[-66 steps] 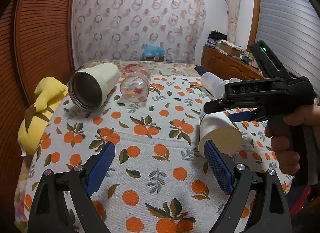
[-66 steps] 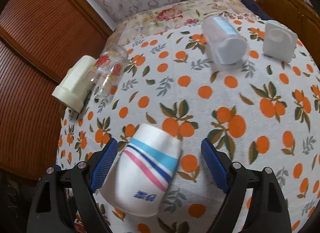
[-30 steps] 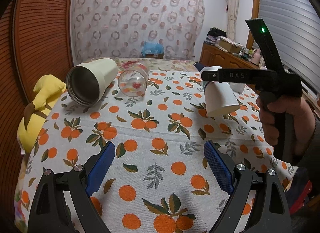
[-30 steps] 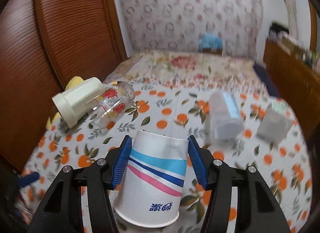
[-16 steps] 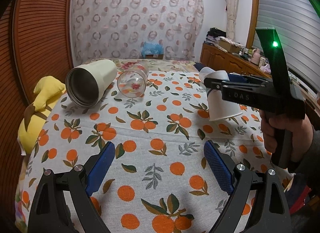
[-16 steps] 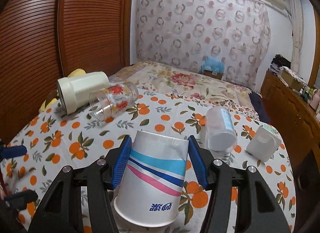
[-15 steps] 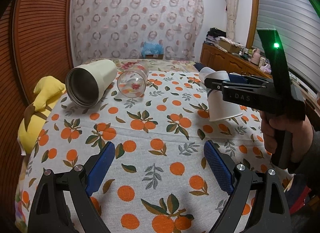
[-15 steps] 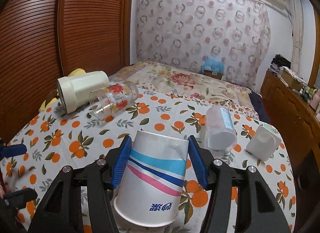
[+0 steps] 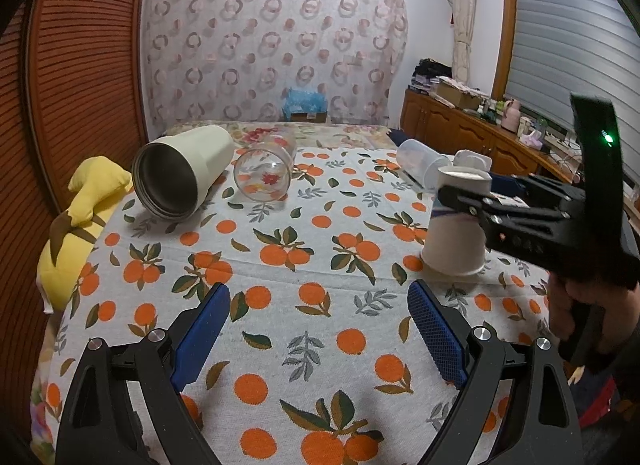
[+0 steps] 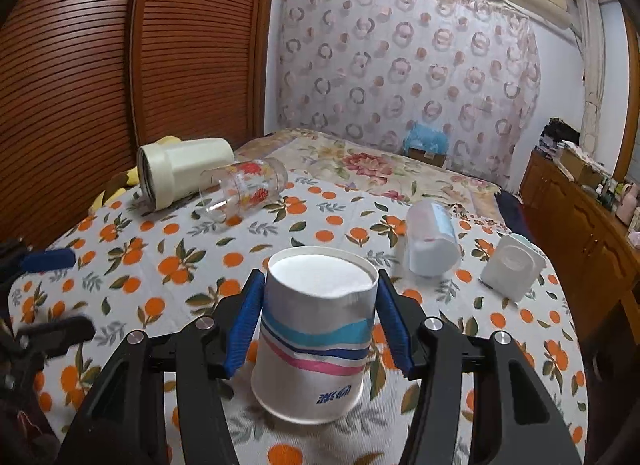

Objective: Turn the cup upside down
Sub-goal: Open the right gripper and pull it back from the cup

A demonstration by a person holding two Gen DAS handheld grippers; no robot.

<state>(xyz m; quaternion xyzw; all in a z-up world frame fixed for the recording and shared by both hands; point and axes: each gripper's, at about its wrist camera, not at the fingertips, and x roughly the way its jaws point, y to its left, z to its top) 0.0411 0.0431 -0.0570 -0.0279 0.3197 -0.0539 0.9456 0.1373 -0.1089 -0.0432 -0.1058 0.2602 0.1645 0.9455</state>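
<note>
The white paper cup (image 10: 316,349) with blue and pink stripes stands upside down, rim on the orange-print tablecloth (image 10: 132,281). My right gripper (image 10: 320,325) is shut on it, pads on both sides near its base end. The left wrist view shows the same cup (image 9: 456,237) mouth down on the cloth at the right, held by the right gripper (image 9: 464,201). My left gripper (image 9: 320,329) is open and empty, low over the near part of the table.
A cream steel tumbler (image 9: 180,177) and a printed glass (image 9: 264,177) lie on their sides at the far left. A translucent plastic cup (image 10: 430,245) lies on its side and a white box (image 10: 512,269) sits at the right. A yellow plush (image 9: 76,225) hangs off the left edge.
The right gripper has lowered the cup from the air until its rim rests on the cloth, and tilted down. The left gripper has stayed put.
</note>
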